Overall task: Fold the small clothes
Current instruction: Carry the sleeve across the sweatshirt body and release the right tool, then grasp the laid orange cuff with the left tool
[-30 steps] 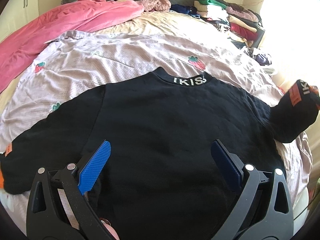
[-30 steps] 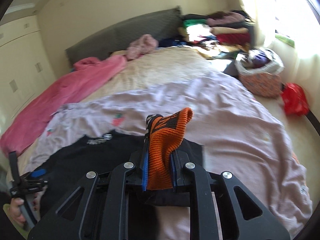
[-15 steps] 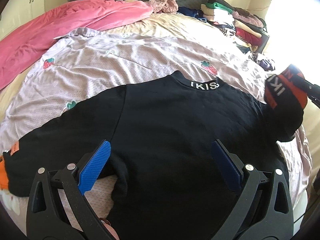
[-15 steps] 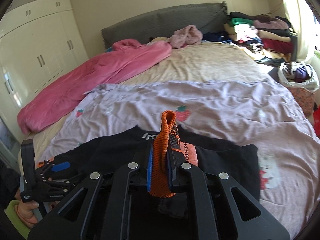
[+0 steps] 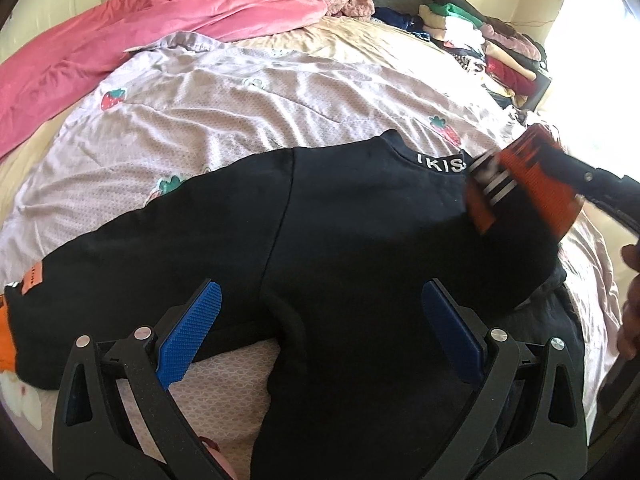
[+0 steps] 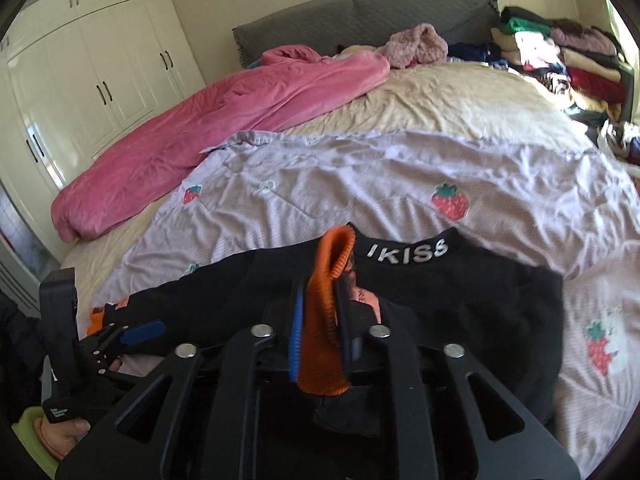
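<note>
one black sweater (image 6: pixel 460 300) lettered "ikiss" at collar, right gripper (image 6: pixel 320 336) pinched its orange cuff (image 6: pixel 324 320), left gripper (image 5: pixel 320 336) spread wide, one pink blanket (image 6: pixel 224 120)

Your scene is bright with daylight entering from the far right, where the window (image 5: pixel 592 40) blows out to white glare. The orange cuff (image 5: pixel 532 188) smears with motion blur in your left wrist view. Fisheye bending curves the wardrobe (image 6: pixel 80 80) and darkens every corner. The black sweater (image 5: pixel 360 260) loses detail in its own darkness.
</note>
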Available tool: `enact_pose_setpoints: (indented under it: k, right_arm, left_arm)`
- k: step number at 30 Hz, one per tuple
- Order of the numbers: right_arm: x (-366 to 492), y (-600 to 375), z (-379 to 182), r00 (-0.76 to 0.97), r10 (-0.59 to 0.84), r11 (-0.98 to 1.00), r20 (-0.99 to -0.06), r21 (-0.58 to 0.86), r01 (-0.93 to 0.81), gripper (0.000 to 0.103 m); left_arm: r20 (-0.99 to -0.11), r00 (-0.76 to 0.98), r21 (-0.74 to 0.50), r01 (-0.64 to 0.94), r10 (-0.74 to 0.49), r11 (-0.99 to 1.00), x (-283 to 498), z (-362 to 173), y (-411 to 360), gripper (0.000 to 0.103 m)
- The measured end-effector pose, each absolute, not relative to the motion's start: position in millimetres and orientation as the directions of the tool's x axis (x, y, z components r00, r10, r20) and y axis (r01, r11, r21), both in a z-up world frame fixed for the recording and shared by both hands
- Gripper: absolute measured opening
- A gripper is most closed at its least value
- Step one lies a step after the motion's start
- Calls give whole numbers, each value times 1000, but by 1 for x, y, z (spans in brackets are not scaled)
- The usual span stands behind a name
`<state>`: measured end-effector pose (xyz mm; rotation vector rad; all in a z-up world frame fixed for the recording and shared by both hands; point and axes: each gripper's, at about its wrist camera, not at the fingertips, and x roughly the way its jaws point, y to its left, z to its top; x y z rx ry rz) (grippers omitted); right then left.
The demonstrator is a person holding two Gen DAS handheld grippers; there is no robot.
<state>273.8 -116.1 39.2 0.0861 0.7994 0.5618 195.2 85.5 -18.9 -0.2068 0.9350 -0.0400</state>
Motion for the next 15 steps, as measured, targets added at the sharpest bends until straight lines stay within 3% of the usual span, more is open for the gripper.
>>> enact_pose_setpoints:
  k: [2, 6, 12, 15]
  right_arm:
    - [274, -118, 36, 560, 509, 852, -654, 290, -436, 27]
    - [273, -127, 32, 569, 487, 866, -662, 282, -414, 30]
    - [268, -163, 25, 605, 412, 903, -682, 219, -369, 41]
    - [265, -186, 20, 616, 374, 921, -693, 200, -334, 49]
  left_arm:
    - [-792, 593, -209, -47, -141, 977, 195, -20, 87, 94]
    - [-782, 594, -251, -23, -189, 968, 196, -22, 86, 94]
    - [-756, 583, -364, 2, -297, 931, 202, -26, 80, 94]
    - [-768, 552, -394, -8, -325, 919, 207, -33, 76, 79]
